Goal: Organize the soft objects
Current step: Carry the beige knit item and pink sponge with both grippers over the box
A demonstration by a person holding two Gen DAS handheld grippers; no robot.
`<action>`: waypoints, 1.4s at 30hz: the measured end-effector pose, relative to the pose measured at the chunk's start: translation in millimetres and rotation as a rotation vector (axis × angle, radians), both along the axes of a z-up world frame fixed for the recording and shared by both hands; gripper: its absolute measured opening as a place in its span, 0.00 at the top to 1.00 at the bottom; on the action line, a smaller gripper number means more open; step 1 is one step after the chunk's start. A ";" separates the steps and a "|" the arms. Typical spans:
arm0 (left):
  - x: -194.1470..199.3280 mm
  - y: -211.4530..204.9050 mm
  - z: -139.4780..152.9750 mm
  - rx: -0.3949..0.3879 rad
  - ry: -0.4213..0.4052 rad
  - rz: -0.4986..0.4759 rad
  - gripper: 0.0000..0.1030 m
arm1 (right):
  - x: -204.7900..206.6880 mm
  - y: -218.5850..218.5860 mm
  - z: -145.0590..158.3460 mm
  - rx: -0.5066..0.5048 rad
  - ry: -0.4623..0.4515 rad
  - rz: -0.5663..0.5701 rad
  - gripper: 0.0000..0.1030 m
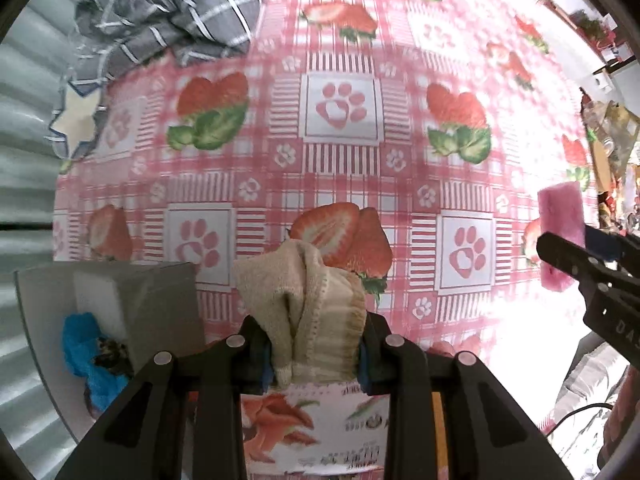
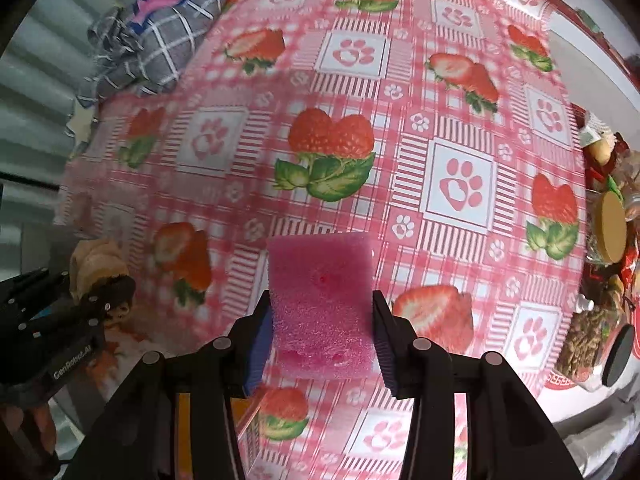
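Observation:
My left gripper (image 1: 316, 348) is shut on a beige knitted cloth (image 1: 308, 308), held above the strawberry tablecloth (image 1: 340, 168) near its front left edge. It also shows in the right wrist view (image 2: 96, 264) at the far left. My right gripper (image 2: 320, 332) is shut on a pink sponge block (image 2: 320, 300), held above the table. The sponge also shows in the left wrist view (image 1: 560, 232) at the right. A grey box (image 1: 132, 304) at lower left holds a blue soft item (image 1: 88, 352).
A bundled grey checked cloth (image 1: 168, 20) with star patches lies at the table's far left corner. Jars and packets (image 2: 608, 248) crowd the right edge. A printed carton (image 1: 312, 428) lies below my left gripper. A corrugated wall (image 1: 24, 152) runs along the left.

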State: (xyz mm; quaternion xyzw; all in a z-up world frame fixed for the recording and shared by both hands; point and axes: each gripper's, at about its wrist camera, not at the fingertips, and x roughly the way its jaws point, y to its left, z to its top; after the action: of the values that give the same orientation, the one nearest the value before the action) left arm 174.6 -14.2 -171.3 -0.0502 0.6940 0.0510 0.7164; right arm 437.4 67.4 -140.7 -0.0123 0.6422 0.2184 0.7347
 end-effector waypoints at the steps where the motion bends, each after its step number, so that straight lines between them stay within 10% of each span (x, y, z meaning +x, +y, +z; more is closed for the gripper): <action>1: -2.9 1.2 5.5 -0.002 -0.012 0.002 0.67 | -3.2 -2.7 4.0 0.004 -0.004 -0.003 0.54; 20: -90.4 37.4 92.9 -0.057 -0.164 -0.008 0.67 | -84.6 0.6 75.5 0.033 -0.058 -0.042 0.54; 42: -181.5 129.4 105.2 -0.061 -0.198 0.160 0.67 | -150.8 115.0 119.8 0.049 -0.093 0.159 0.54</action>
State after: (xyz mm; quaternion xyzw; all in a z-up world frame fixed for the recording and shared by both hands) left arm -6.9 115.2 -66.1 -0.1319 0.6150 0.0819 0.7731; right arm 286.6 182.4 -21.0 -0.0551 0.5989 0.2908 0.7441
